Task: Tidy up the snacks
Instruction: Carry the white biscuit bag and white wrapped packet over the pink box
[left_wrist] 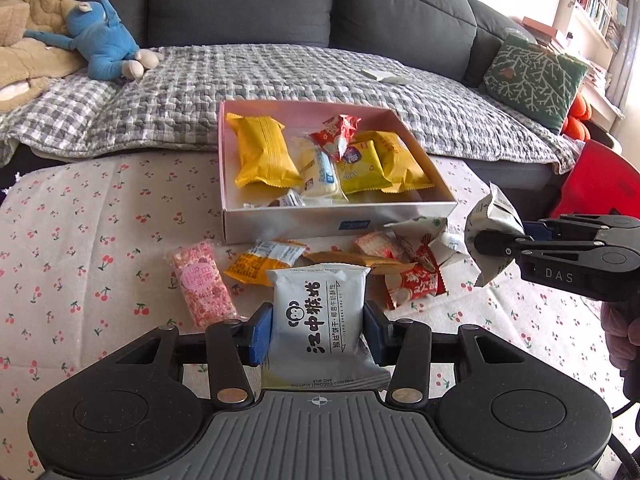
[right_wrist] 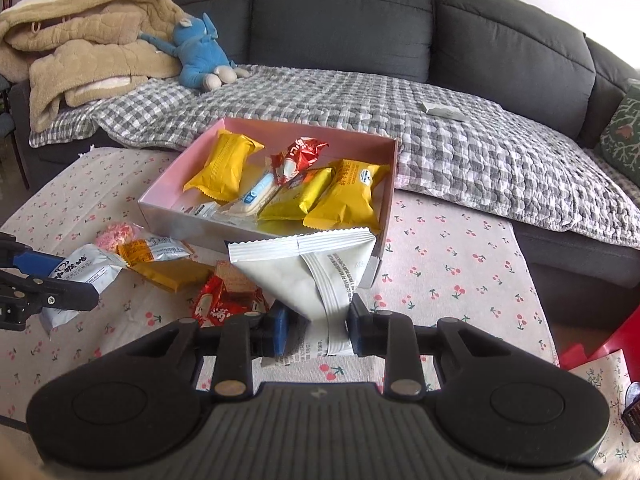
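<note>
My left gripper (left_wrist: 318, 334) is shut on a white monkey-logo biscuit packet (left_wrist: 320, 308), held upright just above the cherry-print tablecloth. My right gripper (right_wrist: 318, 325) is shut on the pinched lower end of a plain white snack packet (right_wrist: 300, 272), which fans out in front of the box. In the left wrist view that gripper (left_wrist: 486, 242) hangs right of the box with its packet (left_wrist: 494, 216). The pink-lined box (left_wrist: 340, 224) holds yellow, red and white packets. Loose on the cloth lie a pink packet (left_wrist: 202, 284), an orange-and-silver packet (left_wrist: 268, 260) and a red packet (left_wrist: 416, 282).
Behind the table stands a dark grey sofa (right_wrist: 340, 20) with a checked blanket (right_wrist: 460, 152). On it lie a blue plush toy (left_wrist: 104, 40), a beige quilt (right_wrist: 80, 52) and a green cushion (left_wrist: 532, 76). A red object (left_wrist: 600, 184) sits at the table's right edge.
</note>
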Available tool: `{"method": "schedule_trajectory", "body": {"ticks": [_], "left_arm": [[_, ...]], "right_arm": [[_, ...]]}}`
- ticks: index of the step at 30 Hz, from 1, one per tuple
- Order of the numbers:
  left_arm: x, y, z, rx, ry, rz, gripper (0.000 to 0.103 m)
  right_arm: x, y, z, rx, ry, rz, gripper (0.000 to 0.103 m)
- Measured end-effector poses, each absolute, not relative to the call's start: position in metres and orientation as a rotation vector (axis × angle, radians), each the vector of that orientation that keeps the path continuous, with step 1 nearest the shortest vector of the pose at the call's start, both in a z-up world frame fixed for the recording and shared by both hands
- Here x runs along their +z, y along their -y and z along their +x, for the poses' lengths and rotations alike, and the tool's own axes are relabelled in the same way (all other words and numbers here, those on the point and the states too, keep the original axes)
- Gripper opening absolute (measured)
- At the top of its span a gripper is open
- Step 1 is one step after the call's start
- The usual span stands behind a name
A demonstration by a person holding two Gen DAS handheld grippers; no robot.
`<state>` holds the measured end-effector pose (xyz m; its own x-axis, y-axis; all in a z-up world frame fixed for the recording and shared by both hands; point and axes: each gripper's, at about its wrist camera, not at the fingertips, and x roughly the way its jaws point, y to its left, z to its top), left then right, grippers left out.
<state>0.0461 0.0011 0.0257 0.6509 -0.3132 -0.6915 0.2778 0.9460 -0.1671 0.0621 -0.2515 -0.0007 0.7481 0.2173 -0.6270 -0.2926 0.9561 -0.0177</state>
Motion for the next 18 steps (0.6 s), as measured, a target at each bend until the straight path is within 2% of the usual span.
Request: {"method": "schedule_trajectory", "body": {"ticks": [10,18], "left_arm": [[0.058,0.004,0.057,-0.319,-0.692,-0.028,0.044],[0.066,0.017,0.075,-0.318,-0.676,-0.017,0.044]], "right_arm": [[0.029,0.261,0.067,0.331,-0.626,0.036,0.027],[0.047,0.269,0.081,0.319,-0.574,0.162,0.027]]}}
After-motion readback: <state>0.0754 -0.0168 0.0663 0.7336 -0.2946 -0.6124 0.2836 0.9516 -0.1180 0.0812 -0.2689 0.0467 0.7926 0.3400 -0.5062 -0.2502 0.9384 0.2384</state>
